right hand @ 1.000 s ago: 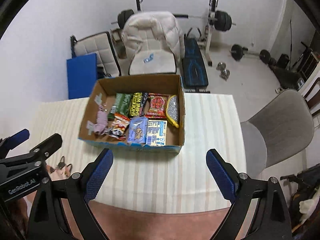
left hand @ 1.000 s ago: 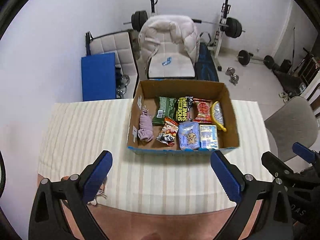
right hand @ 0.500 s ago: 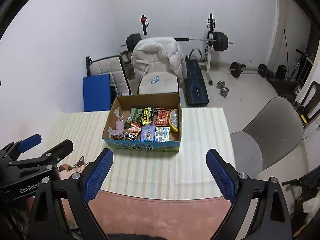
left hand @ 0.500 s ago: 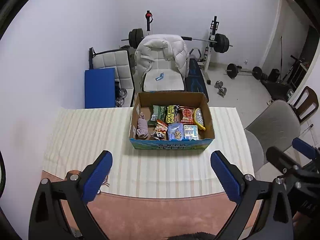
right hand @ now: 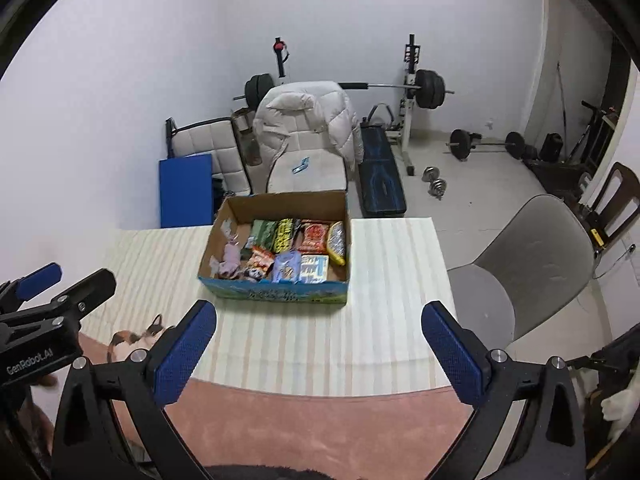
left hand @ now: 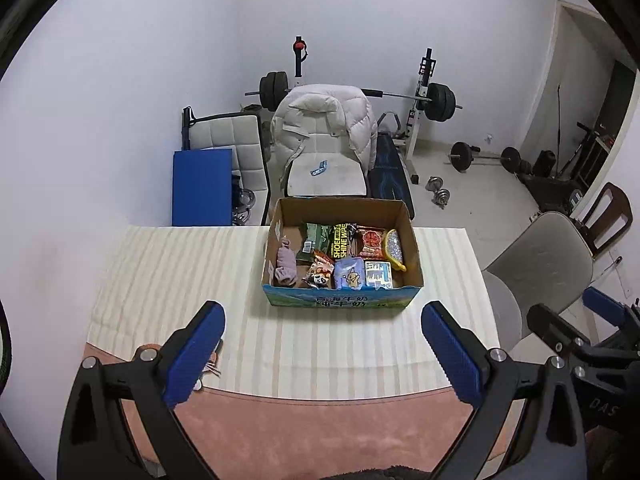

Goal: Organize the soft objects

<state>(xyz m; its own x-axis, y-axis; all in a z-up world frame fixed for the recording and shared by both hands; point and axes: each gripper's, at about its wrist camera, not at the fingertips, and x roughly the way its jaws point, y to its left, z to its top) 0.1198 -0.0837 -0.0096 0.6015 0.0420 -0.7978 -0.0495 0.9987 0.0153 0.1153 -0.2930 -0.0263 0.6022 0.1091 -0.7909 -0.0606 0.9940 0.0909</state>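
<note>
Both claws hang wide apart, gripping nothing: the left claw (left hand: 322, 356) and right claw (right hand: 320, 354), with ribbed blue pads. At the far edge of the striped table (left hand: 168, 280) sits an open cardboard box (left hand: 342, 306) holding crinkly snack packets (left hand: 344, 240) and a soft lilac sock (left hand: 286, 266) at its left end.

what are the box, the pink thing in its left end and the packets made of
Box: corrugated cardboard by its raw brown inner walls, printed blue-green outside.
Pink bundle: soft matte fabric, creased and slumped, maybe a sock or cloth.
Snack packets: seemingly plastic film, going by their bright printing and crinkled edges.
</note>
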